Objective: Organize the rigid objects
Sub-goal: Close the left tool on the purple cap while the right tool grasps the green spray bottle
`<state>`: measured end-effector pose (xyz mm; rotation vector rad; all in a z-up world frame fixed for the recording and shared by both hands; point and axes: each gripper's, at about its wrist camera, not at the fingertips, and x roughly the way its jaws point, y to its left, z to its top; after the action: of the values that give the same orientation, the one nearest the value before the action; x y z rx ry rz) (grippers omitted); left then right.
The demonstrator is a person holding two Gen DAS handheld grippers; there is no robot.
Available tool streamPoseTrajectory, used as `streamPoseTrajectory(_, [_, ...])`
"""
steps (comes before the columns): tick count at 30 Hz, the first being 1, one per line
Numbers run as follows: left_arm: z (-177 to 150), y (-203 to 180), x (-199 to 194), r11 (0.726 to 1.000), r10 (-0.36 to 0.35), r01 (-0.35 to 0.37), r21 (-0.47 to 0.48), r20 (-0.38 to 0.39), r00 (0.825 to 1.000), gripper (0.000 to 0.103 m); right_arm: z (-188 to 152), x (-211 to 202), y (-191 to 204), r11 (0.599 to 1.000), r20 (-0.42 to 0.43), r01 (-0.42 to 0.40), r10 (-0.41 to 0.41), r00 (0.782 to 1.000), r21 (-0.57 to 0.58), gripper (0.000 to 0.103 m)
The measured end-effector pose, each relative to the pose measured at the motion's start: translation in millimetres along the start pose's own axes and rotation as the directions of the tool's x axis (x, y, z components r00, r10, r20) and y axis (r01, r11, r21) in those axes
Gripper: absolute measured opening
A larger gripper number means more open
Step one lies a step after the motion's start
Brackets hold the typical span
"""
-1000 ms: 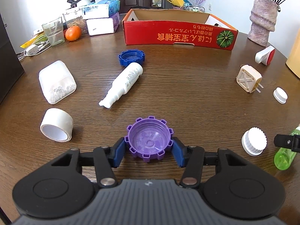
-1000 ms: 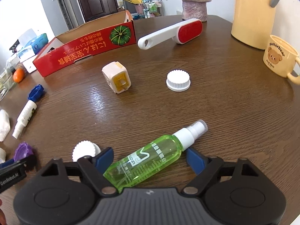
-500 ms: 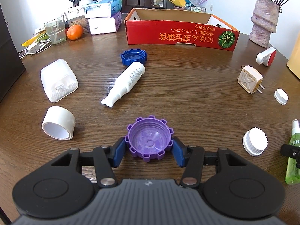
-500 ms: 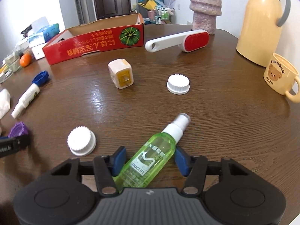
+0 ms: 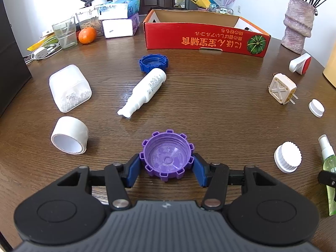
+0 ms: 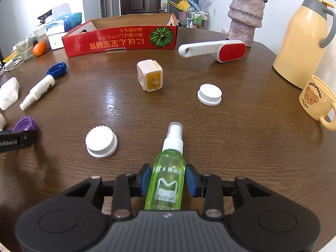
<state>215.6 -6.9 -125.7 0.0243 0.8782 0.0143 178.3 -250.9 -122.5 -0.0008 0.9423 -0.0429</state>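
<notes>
My left gripper (image 5: 167, 172) is shut on a purple toothed cap (image 5: 168, 159) that rests open side up on the wooden table (image 5: 210, 105). My right gripper (image 6: 168, 179) is closing its jaws on a green spray bottle (image 6: 168, 168); both blue pads touch its sides. The bottle lies on the table with its white nozzle pointing away from me. A red cardboard box (image 6: 117, 40) stands open at the far side. In the right wrist view the left gripper's finger (image 6: 14, 141) and the purple cap (image 6: 24, 124) show at the left edge.
Loose on the table are a blue cap (image 5: 154, 63), a white bottle (image 5: 145, 92), a white container (image 5: 69, 88), a tape roll (image 5: 69, 135), a plug adapter (image 6: 149, 75), two white caps (image 6: 100, 141) (image 6: 209, 94) and a lint brush (image 6: 212, 50). A mug (image 6: 317, 100), thermos (image 6: 304, 37) and vase (image 6: 245, 14) stand at the right.
The right gripper's jaws have come in from wide apart onto the green bottle, which swung from slanting to straight between them. The left gripper and purple cap have stayed put.
</notes>
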Motion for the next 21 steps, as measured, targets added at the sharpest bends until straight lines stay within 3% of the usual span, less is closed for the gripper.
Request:
streamPoseTrajectory(3, [0, 0, 0, 1.0, 0.0, 0.0, 0.0, 0.0, 1.0, 0.053, -4, -1, -2, 1.0, -0.005, -0.003, 0.003, 1.0, 0.012, 0.04])
streamPoseTrajectory(5, [0, 0, 0, 1.0, 0.0, 0.0, 0.002, 0.0, 1.0, 0.053, -5, -2, -3, 1.0, -0.001, -0.006, 0.006, 1.0, 0.02, 0.031])
streamPoseTrajectory(21, [11, -3, -19, 1.0, -0.008, 0.008, 0.013, 0.04, 0.999, 0.053, 6, -15, -4, 0.998, 0.101, -0.048, 0.043, 0.994, 0.045, 0.03])
